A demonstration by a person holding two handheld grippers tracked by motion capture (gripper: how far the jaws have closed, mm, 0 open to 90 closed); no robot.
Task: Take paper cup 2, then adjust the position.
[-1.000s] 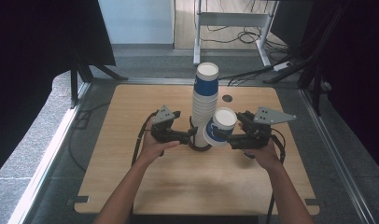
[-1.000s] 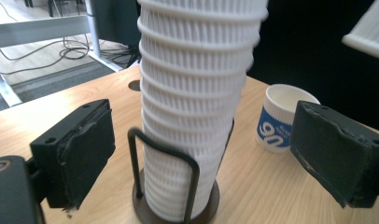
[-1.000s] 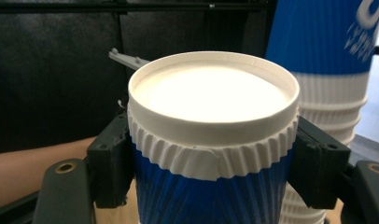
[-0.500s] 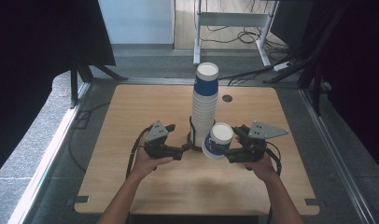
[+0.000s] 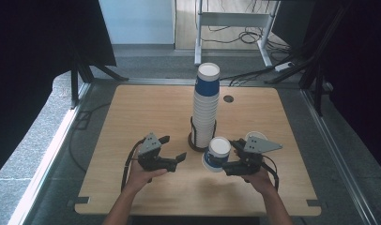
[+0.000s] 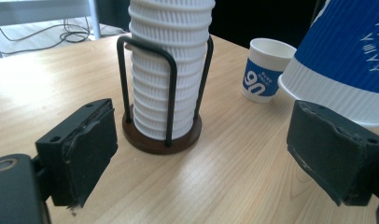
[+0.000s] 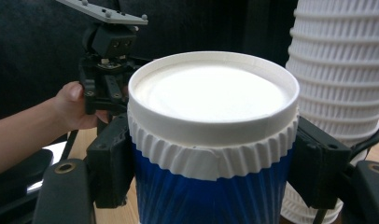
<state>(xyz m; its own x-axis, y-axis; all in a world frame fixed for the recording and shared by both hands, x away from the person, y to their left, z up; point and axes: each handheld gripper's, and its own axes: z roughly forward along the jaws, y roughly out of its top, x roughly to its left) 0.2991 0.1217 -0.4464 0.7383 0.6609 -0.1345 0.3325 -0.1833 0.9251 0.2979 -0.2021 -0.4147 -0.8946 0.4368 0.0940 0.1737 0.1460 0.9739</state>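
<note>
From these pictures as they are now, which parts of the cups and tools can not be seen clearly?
- Held cup: its mouth end is cut off by the bottom edge in the right gripper view.
- Cup stack: its top is cut off by the upper edge in the left gripper view.
- Small cup: mostly hidden behind the right tool in the high view.
- Left tool: too small in the high view to judge its jaws.

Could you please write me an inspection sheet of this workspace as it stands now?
Surface: light wooden table, round hole near the far edge.
Job's things: tall stack of ribbed white paper cups in a black wire holder; blue-and-white paper cup held bottom-up; small blue-and-white paper cup upright beyond.
Clutter: nothing seen.
Grippers: left hand-held gripper open, jaws just closing, nothing between; right hand-held gripper shut on the cup.
Cables: black leads trail from both.
Surroundings: grey floor, desk legs, loose cables.
</note>
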